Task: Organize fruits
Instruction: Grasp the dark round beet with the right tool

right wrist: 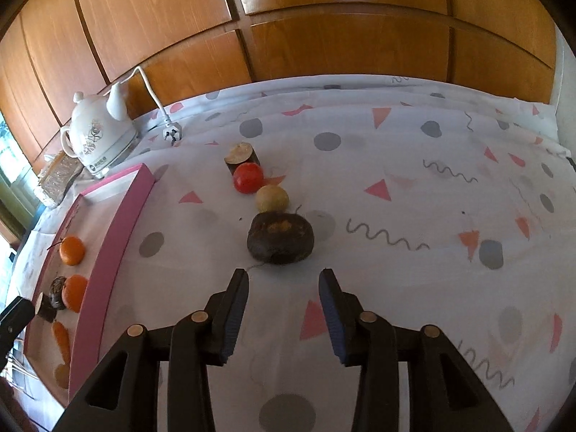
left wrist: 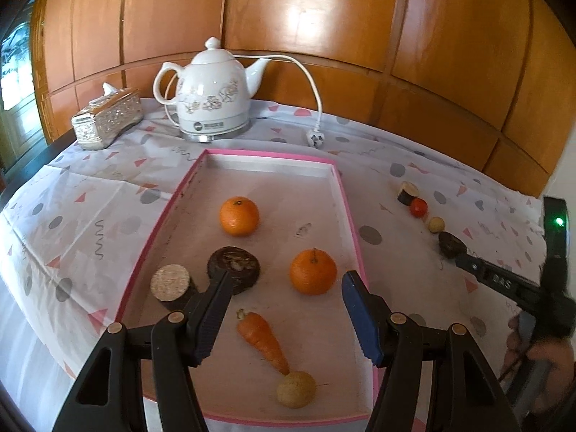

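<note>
A pink-rimmed tray holds two oranges, a dark round piece, a cut dark piece with a pale face, a carrot and a pale yellow ball. My left gripper is open above the tray, empty. On the cloth right of the tray lie a cut dark piece, a red tomato, a pale ball and a dark round fruit in a row. My right gripper is open, just short of the dark fruit.
A white electric kettle with its cord and plug stands behind the tray, a silver tissue box to its left. A wood-panelled wall backs the table. The patterned cloth stretches to the right.
</note>
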`<action>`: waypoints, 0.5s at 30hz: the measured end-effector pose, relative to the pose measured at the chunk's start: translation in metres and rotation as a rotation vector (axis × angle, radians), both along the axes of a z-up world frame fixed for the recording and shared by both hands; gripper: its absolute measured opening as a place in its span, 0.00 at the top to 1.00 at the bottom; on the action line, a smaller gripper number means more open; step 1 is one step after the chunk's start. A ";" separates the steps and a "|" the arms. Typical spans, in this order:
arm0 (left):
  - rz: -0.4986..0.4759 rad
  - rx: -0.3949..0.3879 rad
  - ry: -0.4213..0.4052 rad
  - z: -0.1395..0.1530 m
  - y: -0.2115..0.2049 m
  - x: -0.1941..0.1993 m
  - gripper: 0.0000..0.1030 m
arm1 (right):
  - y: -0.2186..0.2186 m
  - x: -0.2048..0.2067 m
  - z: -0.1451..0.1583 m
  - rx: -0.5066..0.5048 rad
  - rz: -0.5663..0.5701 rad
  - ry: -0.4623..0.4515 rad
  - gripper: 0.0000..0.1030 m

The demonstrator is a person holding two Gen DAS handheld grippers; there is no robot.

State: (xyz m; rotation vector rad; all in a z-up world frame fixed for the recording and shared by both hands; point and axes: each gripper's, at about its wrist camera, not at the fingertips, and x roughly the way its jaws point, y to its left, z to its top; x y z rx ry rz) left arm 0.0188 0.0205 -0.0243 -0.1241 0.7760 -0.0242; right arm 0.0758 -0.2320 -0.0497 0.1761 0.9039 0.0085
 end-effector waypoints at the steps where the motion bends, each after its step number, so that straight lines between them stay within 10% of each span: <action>1: -0.003 -0.001 0.003 -0.001 0.000 0.001 0.38 | 0.000 0.003 -0.001 -0.005 0.002 0.002 0.60; 15: -0.039 -0.023 0.010 0.002 -0.023 0.020 0.38 | 0.007 0.033 -0.014 -0.018 0.009 0.024 0.48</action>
